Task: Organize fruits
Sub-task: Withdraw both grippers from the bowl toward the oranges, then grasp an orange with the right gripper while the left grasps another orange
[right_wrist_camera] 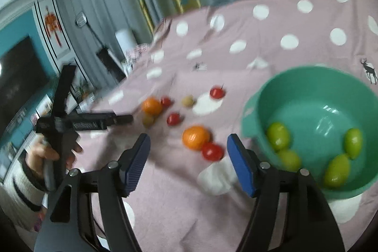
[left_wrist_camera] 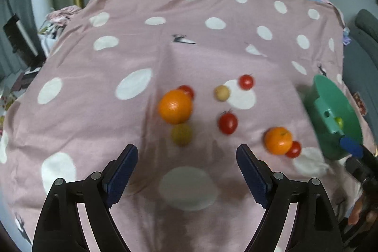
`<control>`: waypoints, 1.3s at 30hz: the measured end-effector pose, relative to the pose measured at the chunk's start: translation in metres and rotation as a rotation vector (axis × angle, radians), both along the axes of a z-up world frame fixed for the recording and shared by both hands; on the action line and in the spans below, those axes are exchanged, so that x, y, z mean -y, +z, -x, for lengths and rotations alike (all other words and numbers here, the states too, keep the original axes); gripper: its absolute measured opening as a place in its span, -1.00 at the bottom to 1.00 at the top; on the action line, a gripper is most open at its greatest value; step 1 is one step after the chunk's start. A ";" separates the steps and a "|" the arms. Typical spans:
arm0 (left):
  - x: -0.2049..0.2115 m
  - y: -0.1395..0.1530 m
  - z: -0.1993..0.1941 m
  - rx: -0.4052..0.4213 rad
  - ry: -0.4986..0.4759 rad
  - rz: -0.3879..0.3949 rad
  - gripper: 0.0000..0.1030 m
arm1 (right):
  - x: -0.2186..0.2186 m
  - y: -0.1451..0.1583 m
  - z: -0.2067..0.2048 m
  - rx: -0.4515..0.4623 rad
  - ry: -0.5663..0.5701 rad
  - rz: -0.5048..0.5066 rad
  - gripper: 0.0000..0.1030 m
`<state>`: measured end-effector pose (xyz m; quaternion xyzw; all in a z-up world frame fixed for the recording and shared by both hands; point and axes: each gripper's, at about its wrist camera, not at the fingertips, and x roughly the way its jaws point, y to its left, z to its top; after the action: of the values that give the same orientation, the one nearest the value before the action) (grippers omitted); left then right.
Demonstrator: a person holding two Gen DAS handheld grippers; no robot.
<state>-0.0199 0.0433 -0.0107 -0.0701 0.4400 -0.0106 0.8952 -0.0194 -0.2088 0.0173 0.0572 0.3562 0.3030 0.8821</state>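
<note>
Left gripper (left_wrist_camera: 186, 157) gapes over bare cloth (left_wrist_camera: 94, 110); bowl (right_wrist_camera: 257, 96) at right edge.

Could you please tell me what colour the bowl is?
Teal green; the bowl shows best in the right wrist view.

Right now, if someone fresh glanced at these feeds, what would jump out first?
The green bowl at the right, holding four green fruits. Next, loose fruit on the pink polka-dot cloth: a big orange mid-cloth, a smaller orange touching a tomato nearer the bowl. Both grippers hang open and empty.
</note>
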 end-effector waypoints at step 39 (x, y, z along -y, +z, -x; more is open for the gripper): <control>-0.017 -0.011 -0.057 0.052 -0.202 0.024 0.55 | -0.060 -0.030 -0.045 -0.072 0.102 0.196 -0.15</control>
<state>0.0369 0.0606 -0.0218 -0.0357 0.4213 -0.1080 0.8998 0.0252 -0.1484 -0.0132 -0.0365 0.4178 0.3089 0.8536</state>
